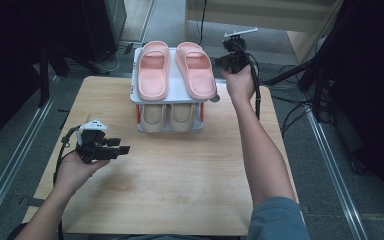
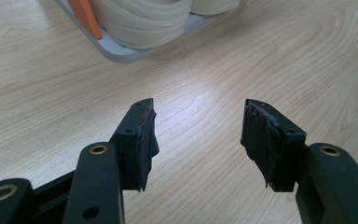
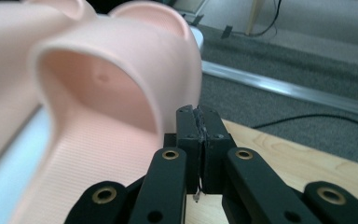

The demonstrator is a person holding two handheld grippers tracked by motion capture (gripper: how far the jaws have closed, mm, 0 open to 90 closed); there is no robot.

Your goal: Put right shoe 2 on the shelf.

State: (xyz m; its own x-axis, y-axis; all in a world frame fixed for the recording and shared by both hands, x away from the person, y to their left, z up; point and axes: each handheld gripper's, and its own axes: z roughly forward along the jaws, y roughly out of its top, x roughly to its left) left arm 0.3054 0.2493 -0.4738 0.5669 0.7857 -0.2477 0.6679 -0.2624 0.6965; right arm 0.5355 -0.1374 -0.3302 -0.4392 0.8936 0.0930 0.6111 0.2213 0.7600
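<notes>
2 pink slippers (image 1: 196, 69) on top shelf of rack (image 1: 172, 95), right gripper (image 3: 198, 122) beside the right slipper (jaws closed, empty), left gripper (image 2: 198, 135) open, well below rack over table (image 1: 180, 175)

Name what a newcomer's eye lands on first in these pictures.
The pink slippers stand out, side by side on the top shelf of a small rack at the table's far edge, with a beige pair beneath. The right gripper, jaws shut, sits beside the right-hand pink slipper; the left gripper hovers open over bare wood.
</notes>
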